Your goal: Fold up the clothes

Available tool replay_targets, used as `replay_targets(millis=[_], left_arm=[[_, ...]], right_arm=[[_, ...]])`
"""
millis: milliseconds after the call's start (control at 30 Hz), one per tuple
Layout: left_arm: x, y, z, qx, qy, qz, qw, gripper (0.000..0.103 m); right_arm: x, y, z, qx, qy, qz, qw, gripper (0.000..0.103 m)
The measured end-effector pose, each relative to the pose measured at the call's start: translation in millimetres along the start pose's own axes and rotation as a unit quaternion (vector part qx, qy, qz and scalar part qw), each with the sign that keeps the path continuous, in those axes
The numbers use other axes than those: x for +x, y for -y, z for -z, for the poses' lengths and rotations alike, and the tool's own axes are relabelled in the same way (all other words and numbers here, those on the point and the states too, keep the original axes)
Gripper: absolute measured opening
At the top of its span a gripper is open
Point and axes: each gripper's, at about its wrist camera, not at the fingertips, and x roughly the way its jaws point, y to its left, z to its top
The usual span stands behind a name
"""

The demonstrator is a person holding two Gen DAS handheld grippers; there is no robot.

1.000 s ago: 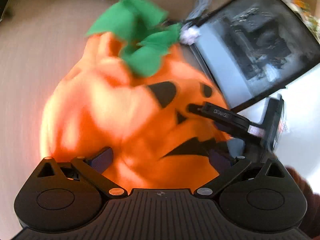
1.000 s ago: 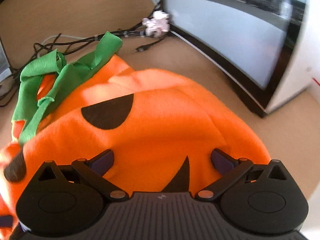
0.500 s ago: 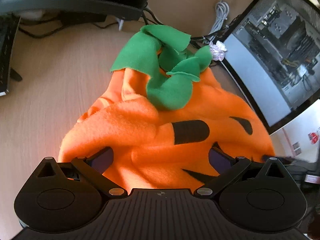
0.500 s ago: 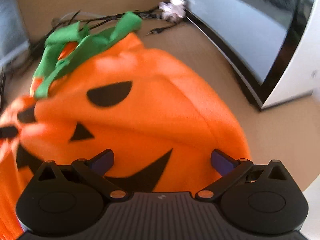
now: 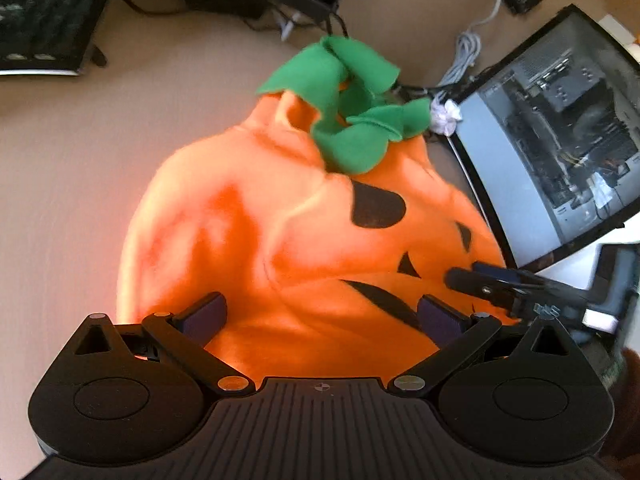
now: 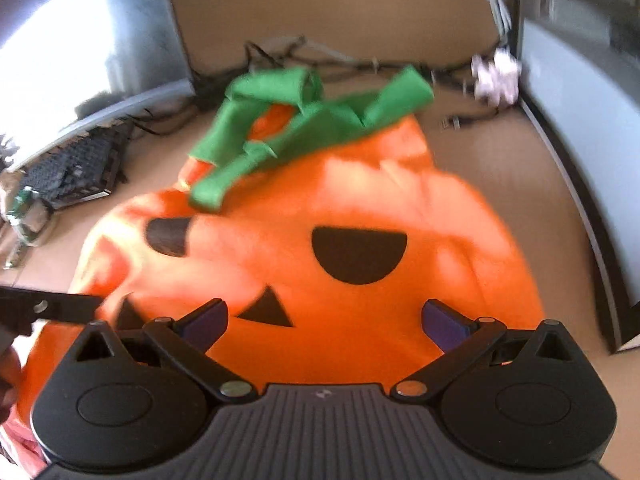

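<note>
the left gripper stands with its 2 fingers wide apart, and orange fleece fills the gap between them; the pictures do not show any pinch. the right gripper is also spread wide, its purple pads on either side of the cloth, holding nothing that can be seen. in the left wrist view the tip of the right gripper comes in from the right edge and touches the lower right side of the pumpkin costume. in the right wrist view a dark finger of the left gripper enters from the left edge, at the cloth's left side.

the pumpkin costume lies bunched on the light wooden tabletop, with its black face shapes turned up and the green leaf collar at the far end. compared with 0.5 s ago, in the left wrist view the cloth is higher and more humped, the black eye sits further right, and the right gripper's tip is now clearly on the fabric. in the right wrist view the face is now more centred and 2 eyes show.

behind the collar there are cables. a keyboard is far left, and a glass-sided computer case stands at the right.
</note>
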Motion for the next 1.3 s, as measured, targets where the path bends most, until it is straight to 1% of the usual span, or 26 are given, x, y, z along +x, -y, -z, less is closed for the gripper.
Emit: replay_targets(millis=[100, 133, 167, 200, 233, 333, 367, 433, 467, 600, 667, 700, 767, 800, 833, 867, 900, 933, 1000, 1033, 1067, 1133, 1167, 1233, 1300], left_arm=[[-20.6, -11.5, 2.9, 0.004, 0.010, -0.067, 0.9977, 0.103], [-28.3, -15.0, 3.1, 0.001, 0.015, -0.092, 0.9956, 0.103], [-36.7, -15.7, 2.6, 0.000, 0.022, -0.101, 0.9946, 0.103], [-45.4, -15.3, 2.1, 0.001, 0.030, -0.100, 0.9945, 0.103], [-54.2, -11.2, 0.8, 0.006, 0.042, -0.088, 0.9952, 0.103], [-66.0, 14.5, -6.1, 0.038, 0.074, -0.013, 0.9965, 0.103], [-62.1, 21.8, -7.6, 0.047, 0.074, 0.011, 0.9961, 0.103], [-47.6, 34.8, -9.8, 0.061, 0.062, 0.054, 0.9948, 0.103], [-37.2, 39.5, -9.2, 0.069, 0.048, 0.058, 0.9948, 0.103], [-5.9, 47.5, -0.3, 0.109, 0.002, 0.045, 0.9931, 0.103], [4.4, 41.6, 5.1, 0.112, -0.013, 0.050, 0.9923, 0.103], [10.2, 37.7, 7.5, 0.112, -0.018, 0.056, 0.9920, 0.103], [22.6, 31.0, 9.6, 0.093, -0.031, 0.044, 0.9943, 0.103], [24.3, 29.6, 10.9, 0.084, -0.032, 0.040, 0.9952, 0.103], [23.8, 29.1, 12.3, 0.076, -0.030, 0.039, 0.9959, 0.103], [23.3, 28.6, 13.8, 0.069, -0.029, 0.038, 0.9965, 0.103], [23.6, 27.7, 16.0, 0.066, -0.024, 0.037, 0.9968, 0.103], [23.3, 27.1, 18.9, 0.064, -0.017, 0.035, 0.9972, 0.103], [21.6, 27.2, 24.2, 0.053, -0.006, 0.029, 0.9981, 0.103], [20.9, 27.9, 25.6, 0.046, -0.012, 0.029, 0.9985, 0.103], [20.6, 28.6, 26.7, 0.046, -0.019, 0.033, 0.9982, 0.103], [21.3, 30.4, 27.5, 0.054, -0.029, 0.041, 0.9973, 0.103], [22.8, 32.1, 26.3, 0.060, -0.031, 0.041, 0.9969, 0.103], [21.9, 31.8, 27.3, 0.056, -0.028, 0.040, 0.9973, 0.103], [19.5, 30.1, 30.3, 0.049, -0.020, 0.039, 0.9979, 0.103]], right_arm=[[11.3, 15.9, 9.1, 0.039, -0.020, -0.020, 0.999, 0.103], [10.8, 19.9, 13.1, 0.045, -0.005, -0.025, 0.999, 0.103], [10.0, 23.7, 17.1, 0.050, 0.011, -0.030, 0.998, 0.103], [10.0, 23.0, 19.8, 0.048, 0.020, -0.028, 0.998, 0.103], [10.0, 22.1, 22.4, 0.047, 0.030, -0.025, 0.998, 0.103], [15.0, 9.8, 26.6, 0.019, 0.045, 0.002, 0.999, 0.103], [18.5, 3.5, 25.7, -0.002, 0.039, 0.012, 0.999, 0.103], [21.6, -4.2, 19.3, -0.029, 0.010, 0.014, 0.999, 0.103], [23.1, -8.0, 16.1, -0.043, -0.004, 0.015, 0.999, 0.103], [-17.6, -1.0, -10.7, -0.009, 0.023, -0.013, 1.000, 0.103], [-38.3, 2.6, -24.1, 0.008, 0.038, -0.027, 0.999, 0.103], [-49.4, -0.2, -32.0, 0.007, 0.057, -0.027, 0.998, 0.103], [-60.5, -13.0, -48.0, -0.023, 0.095, -0.022, 0.995, 0.103], [-57.4, -24.4, -56.3, -0.051, 0.109, -0.010, 0.993, 0.102], [-53.9, -36.0, -64.6, -0.080, 0.123, 0.003, 0.989, 0.094], [-41.7, -47.2, -72.2, -0.105, 0.120, 0.000, 0.987, 0.084], [-29.0, -58.3, -79.9, -0.130, 0.115, -0.004, 0.985, 0.081], [-11.7, -67.2, -86.4, -0.148, 0.103, -0.017, 0.983, 0.078], [26.0, -79.5, -97.4, -0.170, 0.084, -0.038, 0.981, 0.073], [44.9, -85.6, -102.9, -0.181, 0.074, -0.049, 0.979, 0.069], [60.3, -87.5, -106.6, -0.183, 0.063, -0.058, 0.979, 0.062], [90.6, -91.0, -113.7, -0.186, 0.043, -0.077, 0.979, 0.054], [102.8, -90.6, -116.4, -0.182, 0.030, -0.086, 0.979, 0.053], [124.9, -92.1, -121.7, -0.179, 0.009, -0.104, 0.978, 0.053], [137.4, -97.4, -124.0, -0.205, 0.014, -0.095, 0.974, 0.053]])
